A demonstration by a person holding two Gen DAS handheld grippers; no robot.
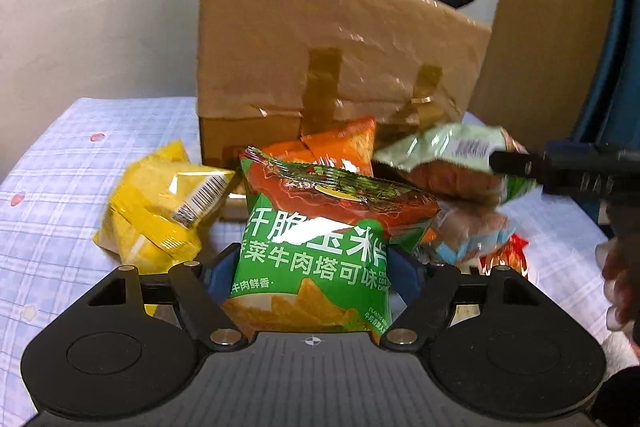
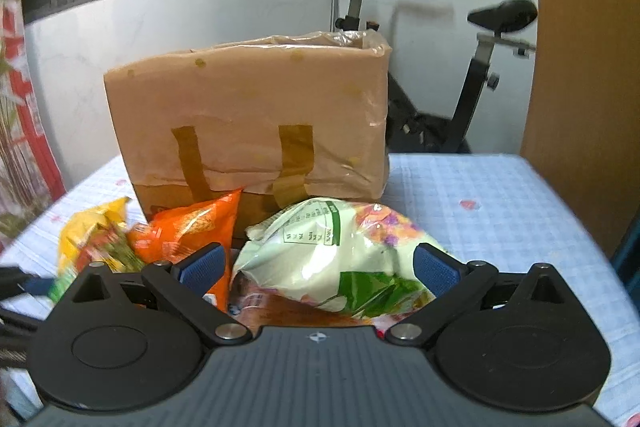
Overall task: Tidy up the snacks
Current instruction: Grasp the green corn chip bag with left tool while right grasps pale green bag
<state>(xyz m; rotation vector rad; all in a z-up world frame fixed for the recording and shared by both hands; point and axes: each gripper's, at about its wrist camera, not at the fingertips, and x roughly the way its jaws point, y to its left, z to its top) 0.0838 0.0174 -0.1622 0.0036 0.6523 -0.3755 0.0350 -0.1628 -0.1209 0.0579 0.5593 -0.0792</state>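
My left gripper [image 1: 310, 269] is shut on a green and red chip bag [image 1: 320, 239], held up in front of the cardboard box [image 1: 332, 59]. My right gripper [image 2: 320, 267] has its blue pads either side of a pale green snack bag [image 2: 332, 259]; the left pad stands apart from it, so the grip is unclear. In the left wrist view that pale green bag [image 1: 448, 155] hangs at the right gripper's fingertips [image 1: 516, 163], off the table. A yellow bag [image 1: 160, 203] and an orange bag [image 1: 340, 147] lie before the box.
The taped cardboard box [image 2: 248, 123] stands open-topped on the blue checked tablecloth [image 2: 500, 219]. More snack packs [image 1: 472, 231] lie under the pale green bag. An exercise bike [image 2: 460, 99] stands behind the table. A wooden panel [image 2: 580, 67] is at the right.
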